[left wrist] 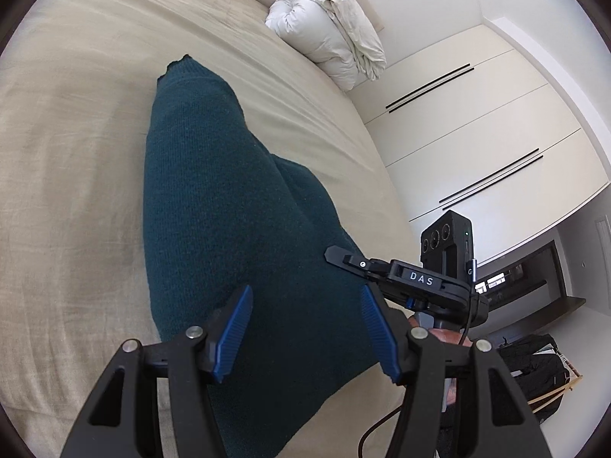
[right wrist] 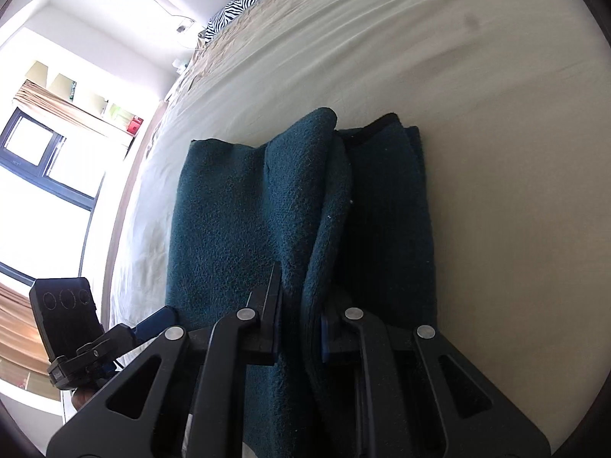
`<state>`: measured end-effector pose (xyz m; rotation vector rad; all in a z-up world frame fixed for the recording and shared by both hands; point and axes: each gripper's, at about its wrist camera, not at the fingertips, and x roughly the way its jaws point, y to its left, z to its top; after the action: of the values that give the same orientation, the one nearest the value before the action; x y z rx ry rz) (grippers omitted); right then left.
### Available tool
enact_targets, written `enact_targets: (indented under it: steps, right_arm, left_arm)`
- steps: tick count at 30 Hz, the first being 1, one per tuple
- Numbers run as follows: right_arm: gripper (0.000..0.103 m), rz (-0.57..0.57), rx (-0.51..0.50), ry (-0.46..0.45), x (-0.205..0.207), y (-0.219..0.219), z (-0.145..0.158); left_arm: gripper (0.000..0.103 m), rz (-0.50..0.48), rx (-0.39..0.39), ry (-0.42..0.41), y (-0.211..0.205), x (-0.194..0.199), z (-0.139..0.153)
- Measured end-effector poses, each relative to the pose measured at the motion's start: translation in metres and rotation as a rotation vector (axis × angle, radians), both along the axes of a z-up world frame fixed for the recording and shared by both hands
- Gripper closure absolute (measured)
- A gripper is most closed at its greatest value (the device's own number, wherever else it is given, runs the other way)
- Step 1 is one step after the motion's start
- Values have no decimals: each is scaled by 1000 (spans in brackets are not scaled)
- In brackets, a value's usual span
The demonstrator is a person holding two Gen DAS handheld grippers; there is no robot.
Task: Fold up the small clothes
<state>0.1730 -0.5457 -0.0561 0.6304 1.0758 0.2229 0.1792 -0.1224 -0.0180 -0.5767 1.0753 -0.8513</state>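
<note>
white duvet [left wrist: 332,26] and zebra pillow [right wrist: 244,4] on beige bed [left wrist: 76,133]

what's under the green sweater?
The beige bed sheet shows all around the green sweater, which lies on it. Its own folded layers stack beneath the raised fold in the shut right gripper. Anything else beneath is covered.

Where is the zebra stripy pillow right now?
The zebra pillow lies at the far end of the bed, up by the headboard, well beyond the dark green garment; the left wrist view catches only its corner at the top edge.
</note>
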Motion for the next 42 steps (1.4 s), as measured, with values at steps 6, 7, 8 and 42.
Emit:
enact_targets:
  steps: [6,7,8,42]
  right_arm:
    - [91,-76,112,-8,-26,-22,-24]
    - [90,-74,105,-10,-27,-21,-22]
    - [90,-73,103,-10,-28,-19,-19]
    - [86,-115,78,16,-53,-36,5]
  left_arm:
    - [42,-67,90,-20,-28,-7,-10]
    - [41,-67,97,-19,-30,-7,-12]
    - [41,-67,102,-18,-32,-6,-14]
    - [41,-110,154,13,-51,0,-31]
